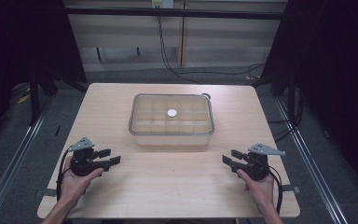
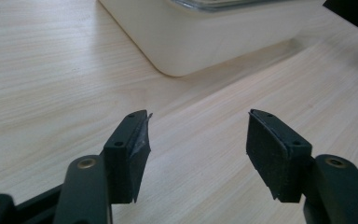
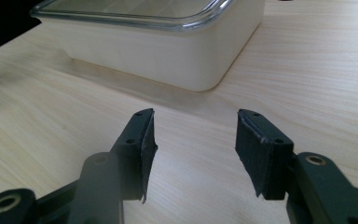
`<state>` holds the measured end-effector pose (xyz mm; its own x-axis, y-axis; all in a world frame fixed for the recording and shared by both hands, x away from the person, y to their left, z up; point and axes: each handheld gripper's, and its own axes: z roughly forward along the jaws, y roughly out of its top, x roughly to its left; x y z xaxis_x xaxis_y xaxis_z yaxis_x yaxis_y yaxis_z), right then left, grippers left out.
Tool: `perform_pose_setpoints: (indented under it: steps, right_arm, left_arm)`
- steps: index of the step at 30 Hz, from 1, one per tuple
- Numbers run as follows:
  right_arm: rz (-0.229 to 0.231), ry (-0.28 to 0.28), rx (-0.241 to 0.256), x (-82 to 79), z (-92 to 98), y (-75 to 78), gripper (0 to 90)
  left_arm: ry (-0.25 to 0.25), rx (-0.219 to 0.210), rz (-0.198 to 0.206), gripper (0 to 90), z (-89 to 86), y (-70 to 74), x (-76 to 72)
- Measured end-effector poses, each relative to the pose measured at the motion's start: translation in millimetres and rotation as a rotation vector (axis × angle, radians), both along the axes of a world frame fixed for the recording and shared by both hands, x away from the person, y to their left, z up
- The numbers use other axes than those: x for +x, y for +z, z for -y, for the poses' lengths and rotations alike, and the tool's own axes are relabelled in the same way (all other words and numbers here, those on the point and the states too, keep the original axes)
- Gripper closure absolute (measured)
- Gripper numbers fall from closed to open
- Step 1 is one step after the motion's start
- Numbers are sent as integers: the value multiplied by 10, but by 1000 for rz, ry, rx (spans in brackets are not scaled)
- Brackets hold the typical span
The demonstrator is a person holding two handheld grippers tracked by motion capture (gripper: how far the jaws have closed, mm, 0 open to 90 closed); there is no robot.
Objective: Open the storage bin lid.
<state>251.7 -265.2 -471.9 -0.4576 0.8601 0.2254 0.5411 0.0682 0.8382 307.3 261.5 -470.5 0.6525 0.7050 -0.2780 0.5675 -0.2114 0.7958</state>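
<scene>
A cream plastic box (image 1: pixel 171 122) with a clear lid stands in the middle of the wooden table (image 1: pixel 121 191); a small white disc (image 1: pixel 172 112) rests on the lid's centre. Dividers show faintly through the lid. My left gripper (image 1: pixel 110 157) sits at the near left of the table, open and empty, its jaws pointing right toward the box (image 2: pixel 200 39). My right gripper (image 1: pixel 230 157) sits at the near right, also open and empty, facing the box's near corner (image 3: pixel 168 51). Between the left gripper's (image 2: pixel 198 135) and the right gripper's (image 3: pixel 196 133) jaws lies bare tabletop.
A person's hands hold both grippers from the table's near edge. Black cables trail from each gripper and another runs across the floor behind the table. Metal rails flank the table, and dark curtains hang at both sides.
</scene>
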Motion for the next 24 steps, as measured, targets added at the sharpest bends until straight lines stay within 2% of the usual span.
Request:
perform_pose_setpoints:
  steps: [1,4,6,7,9,12,14,16,18,19,21,24]
  right_arm:
    - [1,-3,-3,12,2,7,466]
    - [-1,-2,-3,44,0,23,430]
    - [-30,37,6,69,-13,39,425]
    - [-35,48,-4,76,-25,50,425]
    - [-48,65,1,90,-35,63,424]
    - [-73,77,-13,131,-53,87,418]
    - [-83,64,-22,171,-65,122,415]
    - [-72,68,-10,219,-71,165,409]
    - [-66,71,1,270,-79,214,397]
    - [-51,87,22,320,-89,259,381]
    - [-43,105,19,371,-108,310,376]
    - [-41,114,25,422,-125,352,371]
  left_arm:
    - [5,10,10,421,7,3,2]
    - [-1,3,1,419,36,22,37]
    - [3,18,-5,400,60,56,66]
    - [6,12,-15,397,74,74,77]
    - [5,18,-6,398,109,110,81]
    - [-16,22,-1,398,184,159,96]
    - [-20,17,0,397,210,184,113]
    - [-25,34,9,397,217,191,133]
    - [-30,55,-3,396,214,187,179]
    - [-31,49,-7,380,209,185,204]
    - [-40,46,-9,379,204,185,251]
    - [-22,39,0,376,178,204,301]
